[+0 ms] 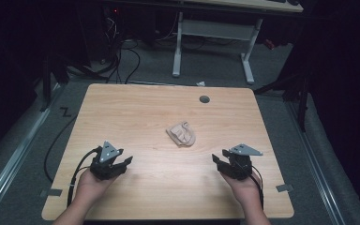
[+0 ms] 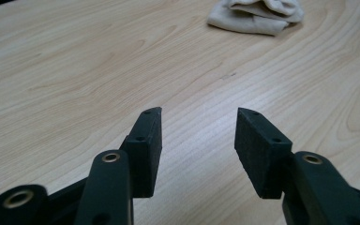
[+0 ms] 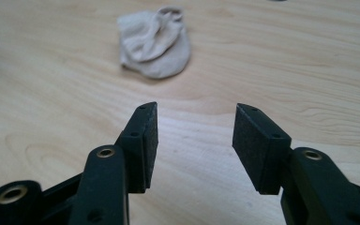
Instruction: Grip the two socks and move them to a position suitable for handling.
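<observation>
Beige crumpled cloth (image 1: 181,134) between and beyond both grippers, left gripper (image 1: 124,162) and right gripper (image 1: 217,161) fingers spread, empty

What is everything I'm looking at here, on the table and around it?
crumpled beige cloth bundle: one, beige, middle of the table, apart from both tools
light wooden table: one, pale wood, centre of the high view
round grey cable hole: one, grey, far edge of the tabletop
white-legged desk: one, white frame, on the floor beyond the table
black cables: several, black, on the floor at far left
left tool: one, black, near left, jaws apart, nothing between them
right tool: one, black, near right, jaws apart, nothing between them
</observation>
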Demonstrator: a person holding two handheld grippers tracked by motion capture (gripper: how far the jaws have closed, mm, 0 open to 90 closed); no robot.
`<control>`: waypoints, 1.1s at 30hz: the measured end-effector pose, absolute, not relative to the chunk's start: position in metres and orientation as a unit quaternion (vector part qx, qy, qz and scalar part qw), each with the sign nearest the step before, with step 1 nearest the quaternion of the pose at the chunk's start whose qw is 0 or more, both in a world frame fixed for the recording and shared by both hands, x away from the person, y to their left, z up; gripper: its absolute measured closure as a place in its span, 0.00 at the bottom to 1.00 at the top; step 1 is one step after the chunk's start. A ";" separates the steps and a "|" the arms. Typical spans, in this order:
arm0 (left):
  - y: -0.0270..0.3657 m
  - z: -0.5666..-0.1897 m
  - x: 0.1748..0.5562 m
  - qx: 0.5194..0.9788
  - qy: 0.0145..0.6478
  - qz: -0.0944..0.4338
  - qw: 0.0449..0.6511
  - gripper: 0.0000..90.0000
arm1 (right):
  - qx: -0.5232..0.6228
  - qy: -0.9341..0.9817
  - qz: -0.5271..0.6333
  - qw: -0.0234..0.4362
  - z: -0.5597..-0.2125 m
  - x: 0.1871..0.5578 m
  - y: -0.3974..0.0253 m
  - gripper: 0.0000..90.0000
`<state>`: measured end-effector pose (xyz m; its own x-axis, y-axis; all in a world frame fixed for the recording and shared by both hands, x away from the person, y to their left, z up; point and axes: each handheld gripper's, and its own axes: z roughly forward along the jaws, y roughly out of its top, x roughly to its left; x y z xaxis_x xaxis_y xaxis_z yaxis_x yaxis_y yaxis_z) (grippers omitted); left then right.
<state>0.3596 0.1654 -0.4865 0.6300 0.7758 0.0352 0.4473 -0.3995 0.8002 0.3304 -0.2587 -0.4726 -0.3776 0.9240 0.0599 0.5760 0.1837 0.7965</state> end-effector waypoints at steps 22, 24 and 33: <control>0.169 -0.476 0.352 0.800 0.364 0.215 0.425 0.57 | 0.494 0.759 0.361 0.224 -0.479 0.338 -0.251 0.58; 0.168 -0.475 0.351 0.802 0.359 0.216 0.426 0.57 | 0.487 0.766 0.352 0.227 -0.480 0.331 -0.249 0.58; 0.160 -0.469 0.349 0.801 0.343 0.222 0.438 0.57 | 0.495 0.755 0.363 0.231 -0.475 0.324 -0.252 0.56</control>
